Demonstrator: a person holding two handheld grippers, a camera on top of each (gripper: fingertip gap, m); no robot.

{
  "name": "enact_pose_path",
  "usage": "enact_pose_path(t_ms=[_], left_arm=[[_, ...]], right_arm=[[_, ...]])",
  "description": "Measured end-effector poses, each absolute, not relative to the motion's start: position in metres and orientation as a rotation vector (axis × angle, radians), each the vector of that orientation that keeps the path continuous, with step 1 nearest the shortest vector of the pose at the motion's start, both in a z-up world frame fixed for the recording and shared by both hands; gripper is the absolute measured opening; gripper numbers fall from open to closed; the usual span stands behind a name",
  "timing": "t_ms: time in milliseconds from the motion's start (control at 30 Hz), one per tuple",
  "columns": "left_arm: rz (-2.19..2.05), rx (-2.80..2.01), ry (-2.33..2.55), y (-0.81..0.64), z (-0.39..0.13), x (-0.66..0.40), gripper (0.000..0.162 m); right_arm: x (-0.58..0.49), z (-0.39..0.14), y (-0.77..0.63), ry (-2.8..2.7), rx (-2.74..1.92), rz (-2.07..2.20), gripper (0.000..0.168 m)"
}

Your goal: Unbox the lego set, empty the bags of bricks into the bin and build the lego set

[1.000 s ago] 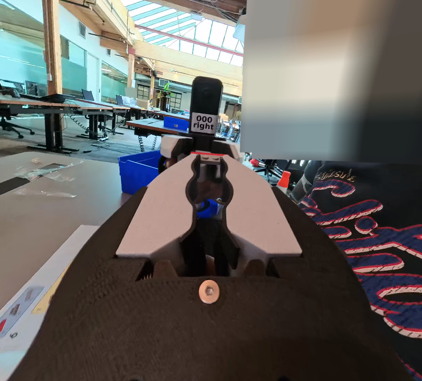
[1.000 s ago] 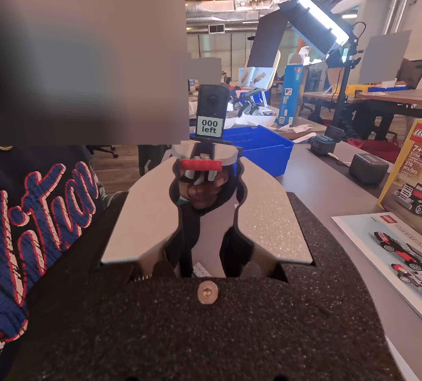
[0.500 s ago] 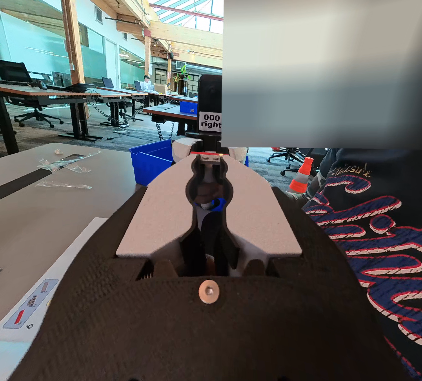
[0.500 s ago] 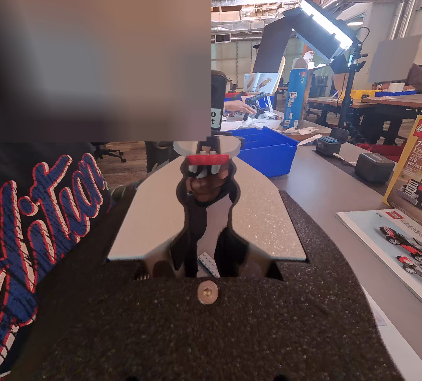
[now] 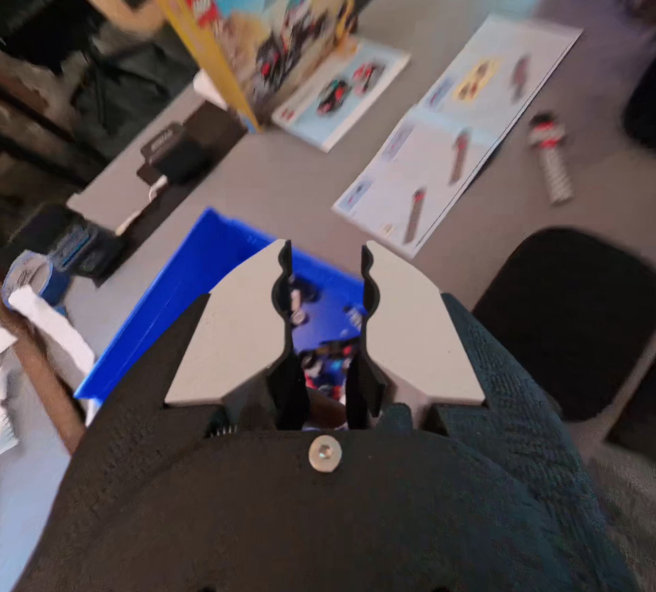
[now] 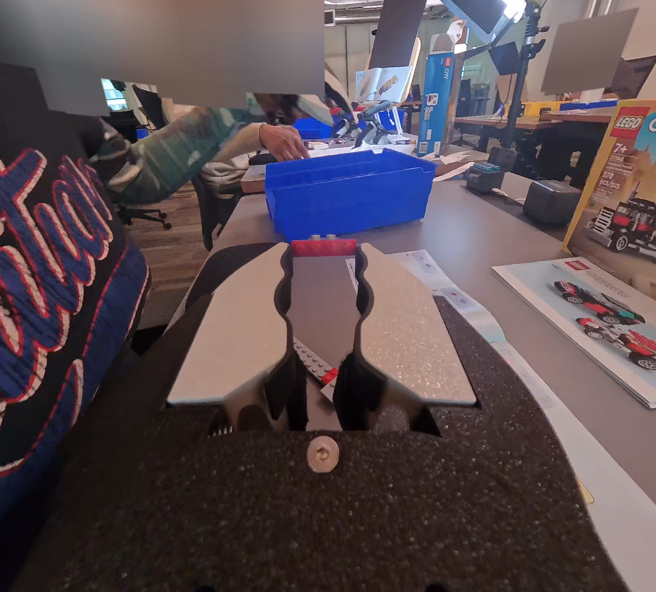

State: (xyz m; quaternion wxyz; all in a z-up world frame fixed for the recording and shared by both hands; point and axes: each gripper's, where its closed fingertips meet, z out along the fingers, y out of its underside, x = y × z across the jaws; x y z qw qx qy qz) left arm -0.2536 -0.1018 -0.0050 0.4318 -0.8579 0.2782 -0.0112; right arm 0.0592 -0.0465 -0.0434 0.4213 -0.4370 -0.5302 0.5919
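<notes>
My right gripper (image 6: 323, 250) is shut on a red brick (image 6: 323, 248) with a small grey piece on top, held above the grey table (image 6: 479, 238) in front of the blue bin (image 6: 348, 192). A long grey plate with a red piece (image 6: 314, 360) lies on the table below its fingers. In the blurred left wrist view my left gripper (image 5: 324, 252) is open and empty, pointing down over the blue bin (image 5: 184, 284), which holds several loose bricks (image 5: 330, 351). A partial build (image 5: 548, 153) lies on the table beside the open instruction sheet (image 5: 461, 128).
The lego box (image 6: 621, 184) stands at the right with a closed booklet (image 6: 585, 319) in front of it. A black cube (image 6: 550, 199) sits behind. A black chair (image 5: 568, 319) is at the table's edge. A person's hand (image 6: 284, 145) reaches over another table beyond. The grippers' ends are close to 30 cm from one another.
My left gripper has let go of the small grey piece, which now sits on the red brick, opened, and swung down over the bin. My right gripper has tilted down with the brick.
</notes>
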Motion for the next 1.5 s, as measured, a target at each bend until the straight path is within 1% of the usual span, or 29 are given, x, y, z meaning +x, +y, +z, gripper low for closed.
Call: enact_pose_path(t_ms=[167,233,300,400,500,633,733,800,867,900,1167,1233,1267,1367,1500], left_arm=[[-0.018,-2.271,1.024,-0.075,-0.099,-0.308,0.04],[-0.052,-2.321,1.106,-0.067,-0.126,-0.317,0.041],[-0.096,-2.35,1.158,-0.059,-0.14,-0.322,0.041],[-0.275,-2.365,1.24,-0.059,-0.151,-0.311,0.035],[-0.278,-2.358,1.358,-0.063,-0.161,-0.307,0.032],[-0.163,-2.333,1.345,-0.052,-0.167,-0.313,0.034],[-0.099,-2.393,1.146,-0.035,-0.169,-0.326,0.035],[-0.154,-2.459,0.953,-0.028,-0.172,-0.325,0.027],[-0.216,-2.513,0.861,-0.029,-0.178,-0.32,0.027],[-0.206,-2.514,0.844,-0.029,-0.18,-0.32,0.031],[-0.275,-2.493,0.718,-0.028,-0.18,-0.316,0.037],[-0.174,-2.448,0.759,-0.025,-0.182,-0.321,0.014],[-0.137,-2.437,0.777,-0.026,-0.182,-0.323,0.011],[-0.037,-2.373,0.828,-0.034,-0.167,-0.33,0.007],[-0.073,-2.121,0.8,-0.055,-0.119,-0.325,0.007]], right_arm=[[0.058,-0.05,-0.037,-1.315,-1.127,1.483,0.033],[0.057,-0.052,-0.032,-1.297,-1.158,1.499,0.033],[0.056,-0.053,-0.029,-1.304,-1.192,1.488,0.033],[0.052,-0.055,-0.027,-1.34,-1.223,1.418,0.033],[0.048,-0.053,-0.027,-1.352,-1.24,1.39,0.033],[0.042,-0.051,-0.028,-1.368,-1.246,1.368,0.034],[0.038,-0.052,-0.031,-1.397,-1.243,1.355,0.033],[0.037,-0.052,-0.032,-1.417,-1.24,1.336,0.033],[0.038,-0.053,-0.033,-1.425,-1.24,1.324,0.033],[0.039,-0.053,-0.033,-1.423,-1.242,1.321,0.034],[0.044,-0.05,-0.028,-1.407,-1.24,1.301,0.034],[0.045,-0.048,-0.028,-1.407,-1.232,1.294,0.034],[0.045,-0.048,-0.028,-1.407,-1.23,1.292,0.034],[0.047,-0.047,-0.027,-1.406,-1.227,1.283,0.034],[0.051,-0.043,-0.026,-1.385,-1.209,1.295,0.034]])
